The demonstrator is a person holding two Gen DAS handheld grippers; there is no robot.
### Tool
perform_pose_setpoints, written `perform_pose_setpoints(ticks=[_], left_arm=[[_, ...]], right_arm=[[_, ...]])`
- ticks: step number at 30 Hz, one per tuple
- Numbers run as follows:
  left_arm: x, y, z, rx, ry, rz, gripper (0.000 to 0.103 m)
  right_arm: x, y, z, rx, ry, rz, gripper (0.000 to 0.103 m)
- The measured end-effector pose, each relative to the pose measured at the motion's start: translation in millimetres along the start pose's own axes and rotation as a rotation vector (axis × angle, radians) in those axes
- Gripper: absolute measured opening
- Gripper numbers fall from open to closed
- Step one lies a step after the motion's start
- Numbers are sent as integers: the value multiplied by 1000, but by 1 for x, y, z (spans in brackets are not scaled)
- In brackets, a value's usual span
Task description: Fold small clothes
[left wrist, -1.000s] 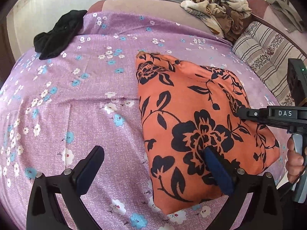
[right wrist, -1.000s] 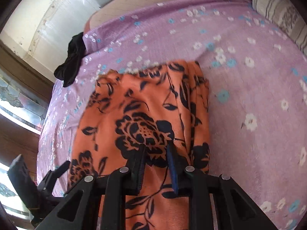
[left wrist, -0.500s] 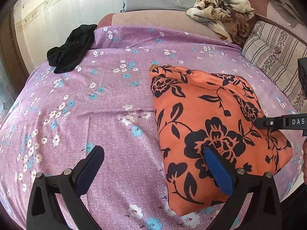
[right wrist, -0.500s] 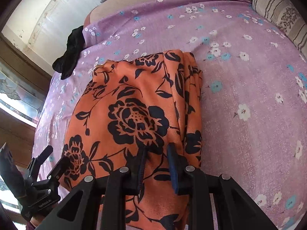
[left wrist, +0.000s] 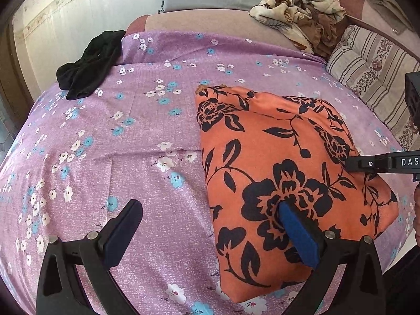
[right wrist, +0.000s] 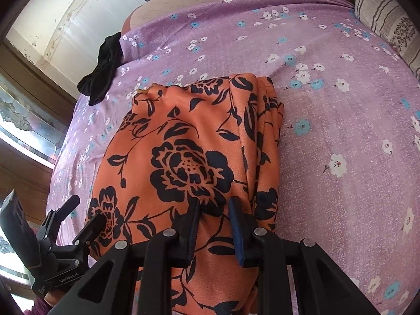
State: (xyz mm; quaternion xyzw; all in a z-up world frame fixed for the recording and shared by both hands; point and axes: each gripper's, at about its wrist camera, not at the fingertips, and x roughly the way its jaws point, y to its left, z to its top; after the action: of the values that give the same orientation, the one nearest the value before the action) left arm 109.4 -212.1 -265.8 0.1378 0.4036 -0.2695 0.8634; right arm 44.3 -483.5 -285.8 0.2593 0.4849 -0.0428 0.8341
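Left wrist view shows my left gripper (left wrist: 210, 233) spread wide, its right finger over the folded orange cloth (left wrist: 286, 162) on the purple bedsheet (left wrist: 118, 136). My right gripper (right wrist: 214, 225) stands narrow over the same cloth (right wrist: 183, 157); whether it pinches a fold I cannot tell.

My left wrist cam sits low over the near edge of the bed (left wrist: 147, 120), looking toward the 12 o'clock end. Right wrist cam is closer in, aimed more toward 11. Both catch the orange floral cloth (left wrist: 288, 157) (right wrist: 183, 157) and the black garment (left wrist: 89, 63) (right wrist: 105, 65).
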Motion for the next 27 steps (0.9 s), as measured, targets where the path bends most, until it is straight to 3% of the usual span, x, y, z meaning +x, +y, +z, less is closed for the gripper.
perform_pose_setpoints(ticks=[7,11,15,27], left_arm=[[5,-7,1,-2,23,-9,103],[9,-10,0,14,25,-8,103],[10,-8,1,9,30,-15,103],[8,-10,-3,8,31,-7,103]], right_arm=[[-18,2,11,16,-124,4,26],[11,-8,18,54,-31,-49,27],[11,2,17,-2,-48,-83,29],[11,-2,15,7,-59,-54,32]])
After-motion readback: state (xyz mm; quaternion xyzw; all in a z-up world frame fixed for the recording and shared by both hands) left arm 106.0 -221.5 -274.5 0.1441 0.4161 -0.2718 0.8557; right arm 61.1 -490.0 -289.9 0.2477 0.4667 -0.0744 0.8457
